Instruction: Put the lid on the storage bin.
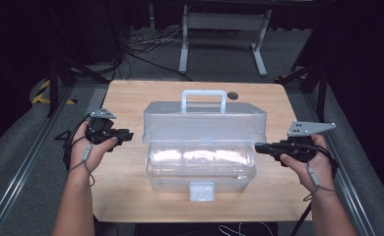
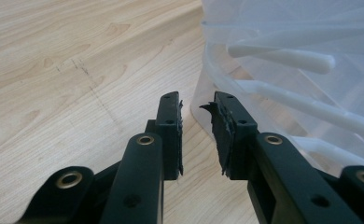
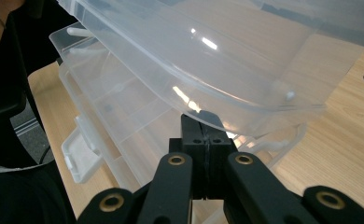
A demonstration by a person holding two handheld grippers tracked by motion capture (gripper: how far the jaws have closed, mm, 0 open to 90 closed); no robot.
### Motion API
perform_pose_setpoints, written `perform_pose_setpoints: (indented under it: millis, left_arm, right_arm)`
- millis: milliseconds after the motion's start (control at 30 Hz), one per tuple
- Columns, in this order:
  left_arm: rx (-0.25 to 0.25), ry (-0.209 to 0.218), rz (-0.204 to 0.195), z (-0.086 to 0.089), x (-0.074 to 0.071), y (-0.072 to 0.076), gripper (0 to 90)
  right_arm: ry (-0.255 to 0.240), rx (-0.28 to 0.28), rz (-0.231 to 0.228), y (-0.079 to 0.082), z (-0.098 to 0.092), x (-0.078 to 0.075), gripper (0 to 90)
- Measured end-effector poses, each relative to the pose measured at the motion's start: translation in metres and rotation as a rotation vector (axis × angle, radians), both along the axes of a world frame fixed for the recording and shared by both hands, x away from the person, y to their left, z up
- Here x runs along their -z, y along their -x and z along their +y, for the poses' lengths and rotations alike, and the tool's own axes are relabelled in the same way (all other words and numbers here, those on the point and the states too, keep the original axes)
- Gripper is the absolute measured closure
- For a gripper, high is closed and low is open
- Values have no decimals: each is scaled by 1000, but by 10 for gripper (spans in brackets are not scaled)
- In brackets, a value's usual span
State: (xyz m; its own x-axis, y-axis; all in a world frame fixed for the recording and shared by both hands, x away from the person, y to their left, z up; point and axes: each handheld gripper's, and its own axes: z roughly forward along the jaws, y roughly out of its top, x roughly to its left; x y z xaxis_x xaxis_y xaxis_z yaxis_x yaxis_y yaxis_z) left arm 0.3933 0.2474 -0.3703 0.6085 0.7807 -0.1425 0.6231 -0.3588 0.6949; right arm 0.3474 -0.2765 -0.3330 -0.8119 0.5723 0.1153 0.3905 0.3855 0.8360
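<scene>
I am holding my right claw (image 1: 260,147) at the right end of the box (image 1: 200,167), its jaws pressed together with no gap that I can make out. In the right gripper view the tips are sitting just under the rim of the raised lid (image 3: 208,60), but I cannot tell whether they are pinching plastic or only touching it. My left claw (image 2: 196,135) is waiting at the box's left end, jaws parted a little and holding nothing, with the box's near corner just beyond the tips.

The box is standing in the middle of the table (image 1: 126,98), its latch (image 1: 202,191) toward me, its handle (image 1: 203,100) on the far side of the lid.

I am judging the risks from here. If my right claw is only nudging the rim, the smooth plastic could be slipping off the tips and the lid dropping shut. Pushing from one end alone could be twisting the light box around on the wood. The ragged pad (image 2: 222,135) on my left claw is looking torn, so its hold on slick plastic may be weak.
</scene>
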Motion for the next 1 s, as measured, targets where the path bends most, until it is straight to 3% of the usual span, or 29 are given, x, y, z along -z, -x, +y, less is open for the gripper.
perform_pose_setpoints:
  millis: [233,733,1000]
  left_arm:
    - [-8,-2,19,2,7,-2,697]
    - [26,-56,55,4,22,-9,648]
    - [18,-78,87,3,31,-11,626]
  right_arm:
    - [26,-9,12,0,0,1,900]
    - [80,-22,40,1,0,4,900]
    - [123,-26,55,1,1,5,900]
